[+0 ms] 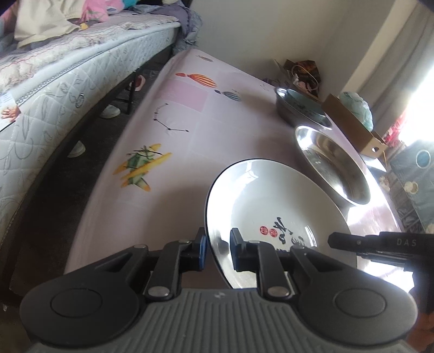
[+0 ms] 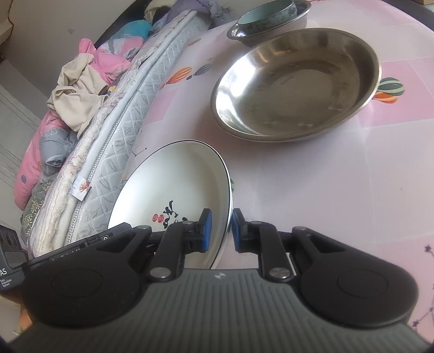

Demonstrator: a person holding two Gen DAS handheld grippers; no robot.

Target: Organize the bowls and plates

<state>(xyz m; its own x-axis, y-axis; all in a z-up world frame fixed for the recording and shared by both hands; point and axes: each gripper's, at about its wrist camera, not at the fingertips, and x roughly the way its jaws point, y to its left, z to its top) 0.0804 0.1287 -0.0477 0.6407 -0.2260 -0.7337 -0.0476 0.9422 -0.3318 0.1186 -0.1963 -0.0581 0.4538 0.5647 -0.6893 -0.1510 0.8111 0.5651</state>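
Note:
A white plate (image 1: 265, 195) (image 2: 173, 184) with a black rim, black brushwork and red seals is held tilted over the pink table (image 1: 176, 122) (image 2: 325, 190). My left gripper (image 1: 218, 244) is shut on its left rim. My right gripper (image 2: 221, 230) is shut on the opposite rim, and its black body also shows at the right edge of the left wrist view. Beyond the plate stands a wide steel bowl (image 1: 333, 165) (image 2: 298, 87), empty. Farther back, a smaller steel bowl (image 1: 287, 114) (image 2: 301, 16) holds a teal ceramic bowl (image 1: 301, 104) (image 2: 265, 16).
A quilted mattress (image 1: 67, 68) (image 2: 122, 122) with piled clothes (image 2: 78, 89) runs close along the table's left side. A cardboard box (image 1: 352, 122) and a green bundle (image 1: 358, 108) stand at the table's far right, by the wall and curtain.

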